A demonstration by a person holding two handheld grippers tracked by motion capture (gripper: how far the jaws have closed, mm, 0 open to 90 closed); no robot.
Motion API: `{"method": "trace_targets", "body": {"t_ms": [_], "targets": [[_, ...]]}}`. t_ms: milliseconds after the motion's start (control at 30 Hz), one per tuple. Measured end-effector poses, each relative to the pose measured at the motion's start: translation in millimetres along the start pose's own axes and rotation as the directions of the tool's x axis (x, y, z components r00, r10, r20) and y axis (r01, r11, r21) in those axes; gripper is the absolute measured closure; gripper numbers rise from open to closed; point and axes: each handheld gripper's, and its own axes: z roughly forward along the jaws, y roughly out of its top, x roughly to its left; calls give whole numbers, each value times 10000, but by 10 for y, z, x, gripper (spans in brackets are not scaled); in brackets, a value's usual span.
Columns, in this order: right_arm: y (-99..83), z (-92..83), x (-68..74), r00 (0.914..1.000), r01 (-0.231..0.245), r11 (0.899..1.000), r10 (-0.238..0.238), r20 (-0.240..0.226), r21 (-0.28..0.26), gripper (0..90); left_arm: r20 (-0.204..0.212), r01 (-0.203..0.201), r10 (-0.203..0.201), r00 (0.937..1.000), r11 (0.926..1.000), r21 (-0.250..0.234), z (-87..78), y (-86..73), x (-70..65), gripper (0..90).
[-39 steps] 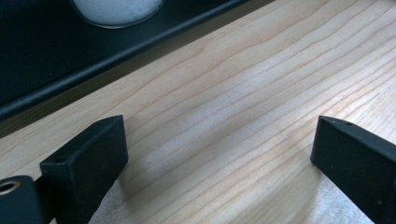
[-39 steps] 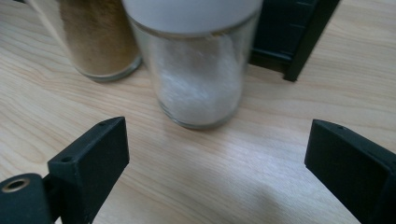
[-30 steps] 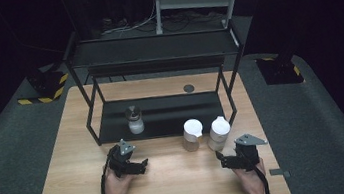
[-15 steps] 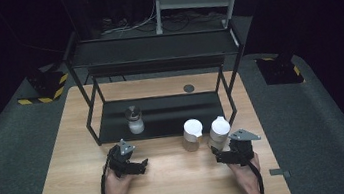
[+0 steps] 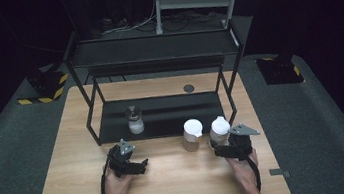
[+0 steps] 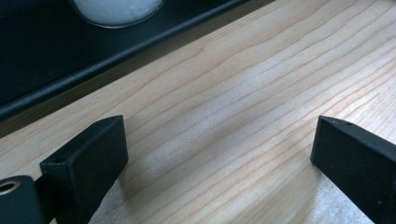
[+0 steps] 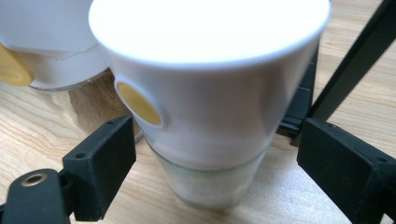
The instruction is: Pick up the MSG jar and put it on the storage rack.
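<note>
Closing the right hand-held gripper (image 7: 212, 172) around the white-capped clear glass shaker jar (image 7: 210, 107), jaws narrowing on both sides, pads not yet pressing. Standing upright on the wooden desk (image 5: 182, 186), just before the black metal shelf rack (image 5: 162, 116). Likely grasping next. Resting the left hand-held gripper (image 6: 219, 163) apart, nothing between.

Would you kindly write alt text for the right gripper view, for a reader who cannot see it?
A white-capped glass jar stands on the wooden table between the right gripper's two black jaws, which have just been closing but do not yet touch it. A second white-capped jar stands behind it at upper left.
</note>
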Motion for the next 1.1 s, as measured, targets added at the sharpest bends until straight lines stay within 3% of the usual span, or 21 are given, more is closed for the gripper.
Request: {"method": "trace_targets", "body": {"t_ms": [667,1100], "targets": [[23,125,-4,9999,-66,10000,66,-105,-46,181,9,30,-30,10000,10000,0,0,-1,-1,39],[31,110,25,10000,58,9995,-60,-54,-312,278,6,23,-23,10000,10000,-3,0,-1,-1,39]]}}
